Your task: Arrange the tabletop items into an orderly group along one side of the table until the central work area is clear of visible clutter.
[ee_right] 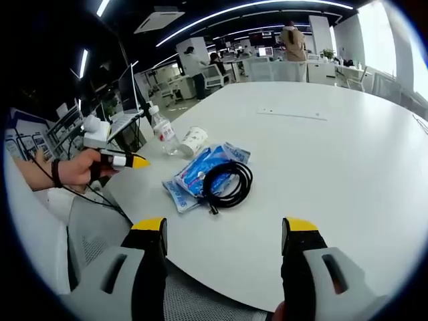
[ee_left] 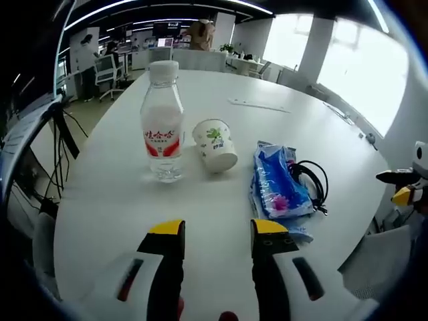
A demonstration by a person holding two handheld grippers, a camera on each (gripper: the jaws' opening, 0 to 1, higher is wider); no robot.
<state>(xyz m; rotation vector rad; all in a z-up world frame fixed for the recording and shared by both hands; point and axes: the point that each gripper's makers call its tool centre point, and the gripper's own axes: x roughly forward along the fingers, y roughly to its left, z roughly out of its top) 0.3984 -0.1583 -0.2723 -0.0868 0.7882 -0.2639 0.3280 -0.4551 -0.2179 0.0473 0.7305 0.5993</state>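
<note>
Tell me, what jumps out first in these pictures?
A little cluster sits on the big white table: an upright water bottle, a paper cup tipped on its side beside it, and a blue packet with a black cable coiled on it. Both grippers, left and right, are open and empty.

Each tool has two black jaws capped with yellow tips on pale grey bodies with dark slots: the left tool and the right tool. The person's hand wears a dark wristband.

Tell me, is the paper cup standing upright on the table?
No, the cup lies tipped on its side beside the upright bottle, its open mouth facing away from the camera.
</note>
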